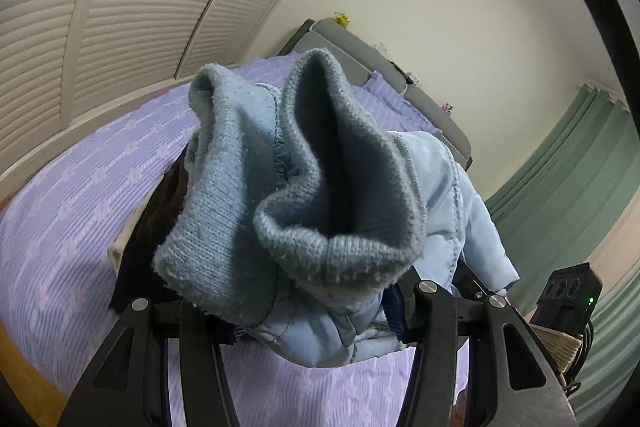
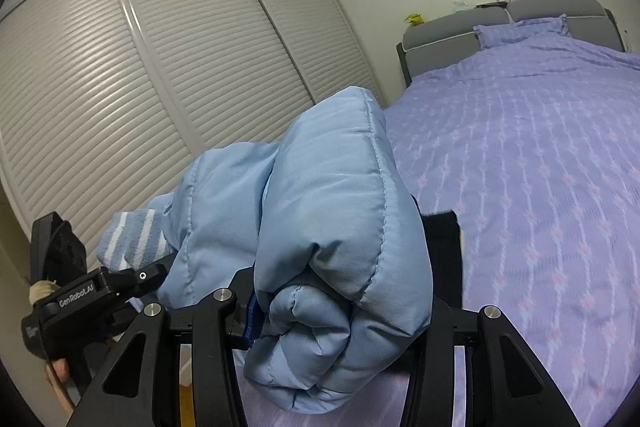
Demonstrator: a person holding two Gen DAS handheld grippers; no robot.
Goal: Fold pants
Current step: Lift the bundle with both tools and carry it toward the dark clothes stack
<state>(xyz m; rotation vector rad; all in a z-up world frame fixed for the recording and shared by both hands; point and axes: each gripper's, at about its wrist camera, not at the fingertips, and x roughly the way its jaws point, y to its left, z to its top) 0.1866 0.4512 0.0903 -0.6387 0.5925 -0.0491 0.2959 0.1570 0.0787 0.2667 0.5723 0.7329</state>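
Light blue padded pants with knitted blue cuffs are held up above the bed by both grippers. My left gripper (image 1: 320,323) is shut on the pants (image 1: 320,331) near the ribbed cuffs (image 1: 288,195), which stand up in front of the camera. My right gripper (image 2: 336,323) is shut on a thick bunched fold of the quilted pants (image 2: 328,211). The left gripper (image 2: 92,295) also shows in the right wrist view at the lower left, with a striped cuff (image 2: 132,235) above it. The fingertips are hidden by fabric.
A bed with a purple patterned cover (image 2: 540,187) lies below, with a grey headboard (image 2: 448,35) and a pillow (image 2: 520,27). A dark garment (image 1: 152,227) lies on the bed under the pants. White louvred wardrobe doors (image 2: 160,87) stand on the left, green curtains (image 1: 580,167) on the right.
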